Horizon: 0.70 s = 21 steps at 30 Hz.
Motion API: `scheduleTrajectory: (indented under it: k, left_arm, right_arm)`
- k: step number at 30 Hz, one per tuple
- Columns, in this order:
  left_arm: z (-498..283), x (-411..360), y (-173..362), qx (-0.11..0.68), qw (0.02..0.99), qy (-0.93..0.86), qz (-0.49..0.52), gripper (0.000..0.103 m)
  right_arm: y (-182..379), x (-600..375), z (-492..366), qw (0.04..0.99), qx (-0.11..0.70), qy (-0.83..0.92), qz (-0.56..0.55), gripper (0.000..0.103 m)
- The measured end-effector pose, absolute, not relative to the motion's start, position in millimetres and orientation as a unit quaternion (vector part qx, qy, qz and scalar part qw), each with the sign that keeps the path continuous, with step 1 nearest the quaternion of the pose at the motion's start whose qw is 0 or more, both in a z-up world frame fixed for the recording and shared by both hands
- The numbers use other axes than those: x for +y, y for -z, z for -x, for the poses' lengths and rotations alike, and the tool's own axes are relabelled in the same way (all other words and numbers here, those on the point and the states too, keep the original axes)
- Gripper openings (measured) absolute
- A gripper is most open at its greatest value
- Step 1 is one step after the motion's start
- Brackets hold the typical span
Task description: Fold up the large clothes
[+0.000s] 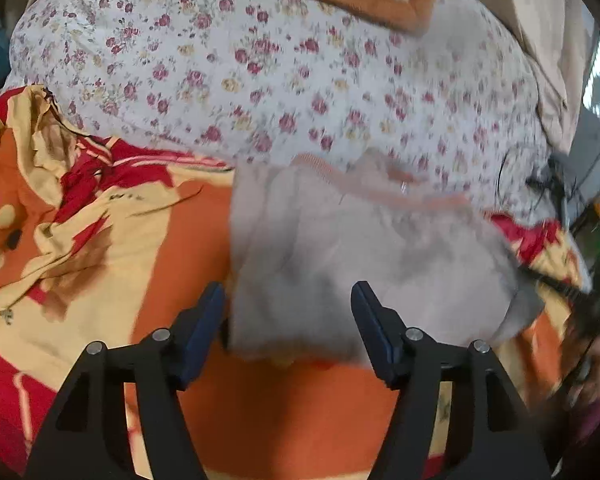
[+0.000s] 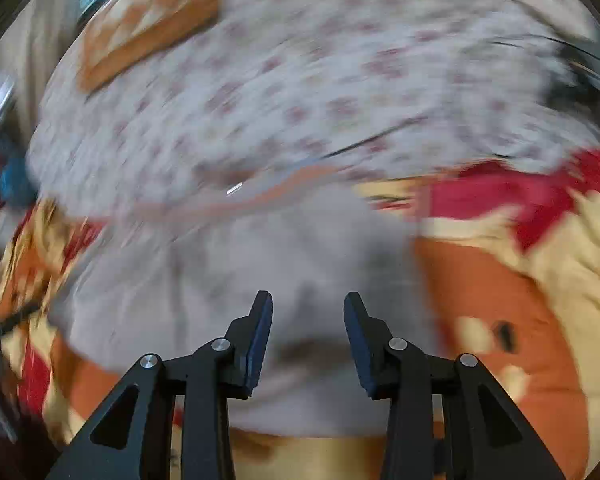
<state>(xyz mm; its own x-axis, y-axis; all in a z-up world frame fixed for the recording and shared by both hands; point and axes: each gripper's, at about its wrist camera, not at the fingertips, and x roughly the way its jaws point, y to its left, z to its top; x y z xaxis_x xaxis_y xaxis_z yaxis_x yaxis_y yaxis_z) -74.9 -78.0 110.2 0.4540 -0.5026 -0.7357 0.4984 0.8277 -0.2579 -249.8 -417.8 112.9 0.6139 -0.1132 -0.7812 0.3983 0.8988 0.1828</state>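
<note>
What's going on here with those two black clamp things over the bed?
A person is folding a grey garment with a handheld gripper in each hand. The garment, with its pinkish trim, lies on an orange, red and yellow sheet, in front of a flowered quilt. The left gripper and the right gripper are both above the cloth with jaws open and nothing between them. The right view is blurred, so details there are hard to tell.

Blurred grey garment [image 2: 260, 264] on orange-red bedspread [image 2: 500, 300], right tongs [image 2: 307, 304] parted above it, empty
</note>
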Motion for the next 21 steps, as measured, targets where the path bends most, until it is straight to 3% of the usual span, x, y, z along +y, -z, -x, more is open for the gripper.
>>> scheduleTrajectory:
  k: [10,21]
  left_arm:
    - [59.8,-121.5,-57.9,0.448,0.866,0.21,-0.079,0.066]
    - [53.9,-125.5,-46.9,0.449,0.867,0.201,-0.083,0.073]
  right_arm:
    - [-86.7,-344.7,119.1,0.882,0.453,0.082,-0.098,0.04]
    - [-28.1,-336.5,58.4,0.858,0.493,0.131,-0.058,0.04]
